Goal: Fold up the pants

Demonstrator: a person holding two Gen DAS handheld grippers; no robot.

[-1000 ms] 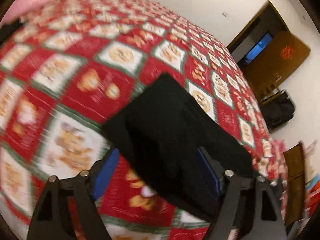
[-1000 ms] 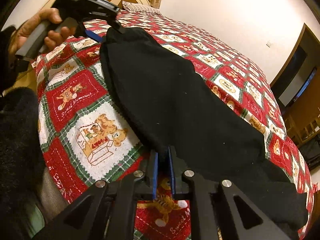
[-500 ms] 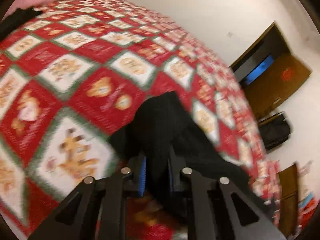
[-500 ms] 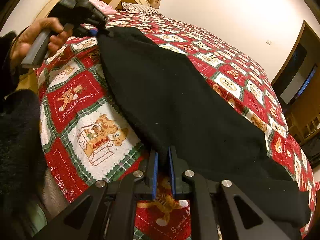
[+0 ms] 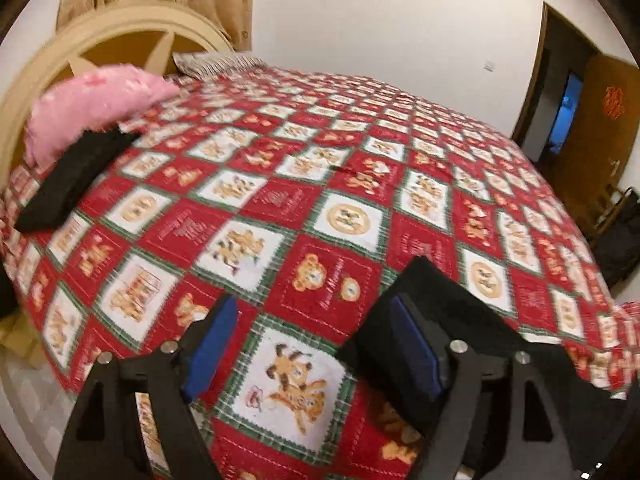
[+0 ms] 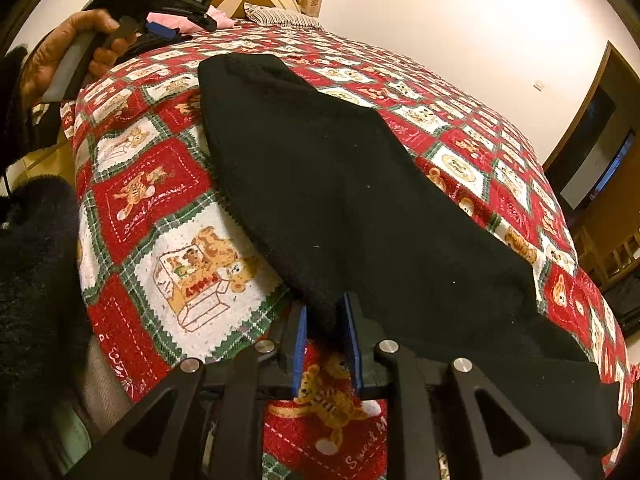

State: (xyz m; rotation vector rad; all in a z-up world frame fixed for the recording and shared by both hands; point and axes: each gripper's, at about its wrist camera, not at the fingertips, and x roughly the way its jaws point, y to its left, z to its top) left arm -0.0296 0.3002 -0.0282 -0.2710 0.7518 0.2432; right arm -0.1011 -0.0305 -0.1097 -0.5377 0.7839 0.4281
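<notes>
The black pants (image 6: 360, 200) lie folded lengthwise across the red teddy-bear quilt (image 6: 160, 184). My right gripper (image 6: 326, 320) is shut on the pants' near edge, cloth pinched between its blue pads. My left gripper (image 5: 312, 332) is open and empty above the quilt (image 5: 280, 208); a corner of the pants (image 5: 448, 300) lies behind its right finger. In the right wrist view the left gripper (image 6: 160, 8) is held up at the far left, away from the pants' far end.
A pink pillow (image 5: 92, 108) and a striped pillow (image 5: 216, 62) lie by the cream headboard (image 5: 120, 36). A second folded black garment (image 5: 68, 180) lies near the pink pillow. A dark doorway (image 5: 560, 92) and a black bag (image 5: 620, 236) are to the right.
My left gripper has opened, let go of the pants' far end and lifted away toward the headboard. The right gripper stays shut on the near edge, which is now lifted slightly.
</notes>
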